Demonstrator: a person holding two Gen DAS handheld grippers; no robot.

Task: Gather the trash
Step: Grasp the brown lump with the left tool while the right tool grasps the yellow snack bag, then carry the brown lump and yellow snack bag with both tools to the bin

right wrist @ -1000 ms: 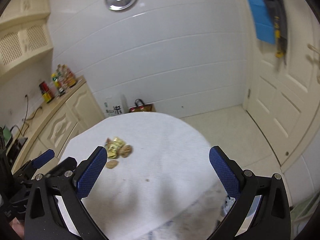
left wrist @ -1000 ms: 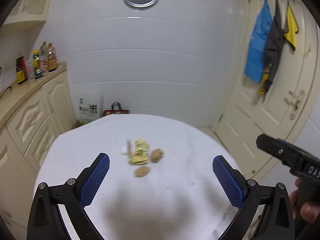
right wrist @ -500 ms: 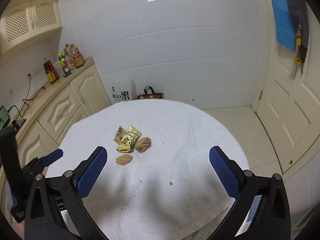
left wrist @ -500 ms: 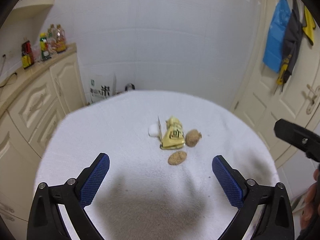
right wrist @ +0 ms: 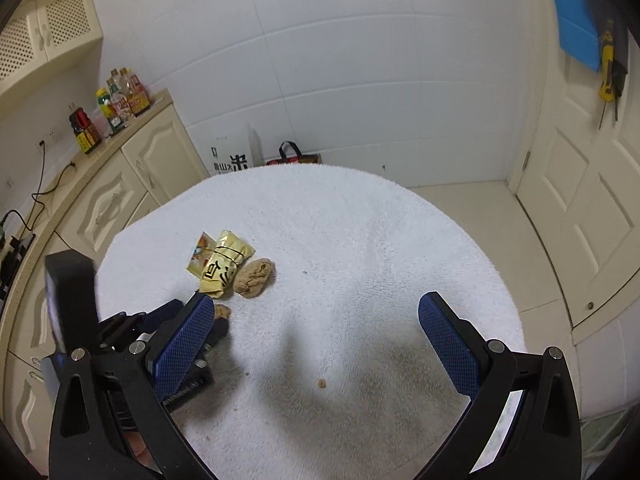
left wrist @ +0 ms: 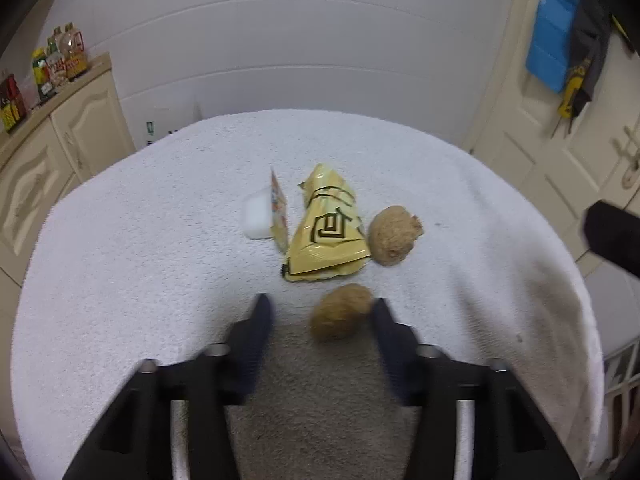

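Left wrist view: closing on a brown lump with the left gripper, jaws just now drawn in to either side of it, one finger against its flank, the other a gap short; not yet pinching. Lying just on the near side of the yellow wrapper, on the white towelling cloth. Looks rounded, rough-skinned and dry, probably crumbly. Beside the wrapper's right edge, a second brown lump; at its left edge, a small white cup with a peeled lid.

Best done by centring the piece between both pads, squeezing only until it holds, then lifting straight up clear of the wrapper, so as neither to crush it nor snag the towelling.

Right wrist view: hovering over bare cloth with the right gripper, spread wide and holding nothing, well to the right of the wrapper. Nearer the camera from the wrapper, one tiny crumb.
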